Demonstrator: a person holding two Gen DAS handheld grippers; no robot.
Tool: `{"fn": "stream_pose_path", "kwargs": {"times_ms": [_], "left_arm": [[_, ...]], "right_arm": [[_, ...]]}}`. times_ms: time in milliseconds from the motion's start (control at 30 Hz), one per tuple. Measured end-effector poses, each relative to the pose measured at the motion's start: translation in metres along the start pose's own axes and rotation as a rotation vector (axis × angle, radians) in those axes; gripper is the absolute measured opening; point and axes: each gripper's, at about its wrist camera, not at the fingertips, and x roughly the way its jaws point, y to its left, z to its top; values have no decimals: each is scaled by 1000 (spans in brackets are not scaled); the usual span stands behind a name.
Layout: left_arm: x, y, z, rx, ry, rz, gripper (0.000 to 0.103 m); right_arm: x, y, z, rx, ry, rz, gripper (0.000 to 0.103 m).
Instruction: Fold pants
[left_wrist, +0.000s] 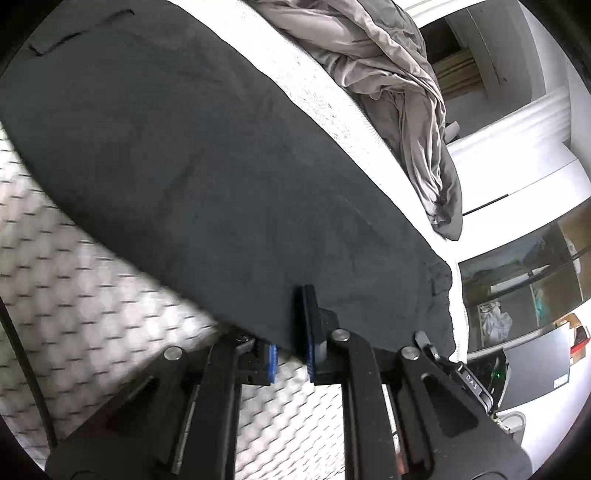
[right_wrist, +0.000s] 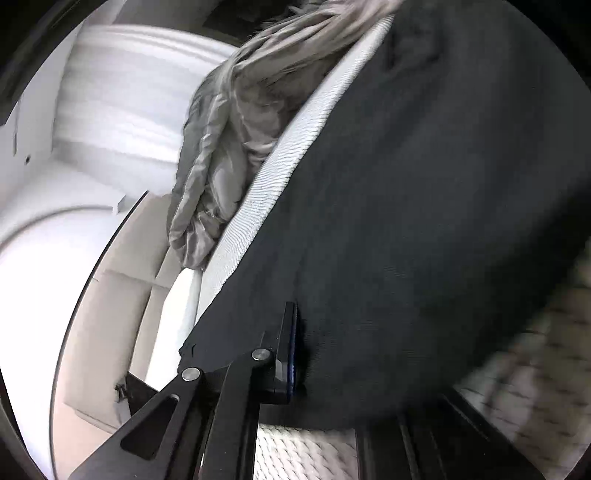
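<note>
Dark grey pants (left_wrist: 192, 155) lie spread on a white quilted mattress (left_wrist: 92, 295). My left gripper (left_wrist: 291, 332) is at the near edge of the pants; the cloth lies between its blue-padded fingers (left_wrist: 312, 332), and the left finger is mostly hidden under the fabric. In the right wrist view the same pants (right_wrist: 424, 221) fill the frame. My right gripper (right_wrist: 306, 354) is at their edge too: one finger (right_wrist: 288, 354) presses on the cloth, the other is hidden beneath it.
A crumpled beige-grey duvet (left_wrist: 399, 92) lies along the far side of the mattress, and it also shows in the right wrist view (right_wrist: 229, 129). White walls and a window (left_wrist: 524, 269) are beyond the bed. The mattress edge (right_wrist: 280, 177) runs beside the pants.
</note>
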Motion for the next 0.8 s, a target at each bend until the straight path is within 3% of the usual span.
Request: {"fn": "stream_pose_path", "kwargs": {"times_ms": [133,200,267,333,400,433,467,500,567,667,800], "left_arm": [[-5,9,10,-40,23,-33,13],[-3,9,16,-70,24,-40,19],[-2,10,21,-103,9,-54,38],[7,4,28,-101,0,-52,46],[15,-1,31,-100,-24,-34,46],[16,-1,32,-98,-43,-26,41],[15,1,32,-97,-56,12,21],[16,2,33,-94,-54,41,16],[8,14,35,-110,-41,14,15],[-17,18,36,-22,-123,135,17],[-32,39,41,-28,-108,87,17]], "right_arm": [[-3,-12,20,85,6,56,15],[4,-14,24,113,3,75,30],[10,-8,27,90,-11,67,32],[23,0,31,55,-30,48,33],[36,6,35,18,-32,34,31],[37,8,34,-5,-35,17,27],[37,9,36,-26,-33,-9,15],[33,5,36,-22,-33,-5,8],[20,-7,40,0,-45,-6,7],[-14,-27,50,21,-109,-34,7],[-36,-55,65,90,-78,13,9]]}}
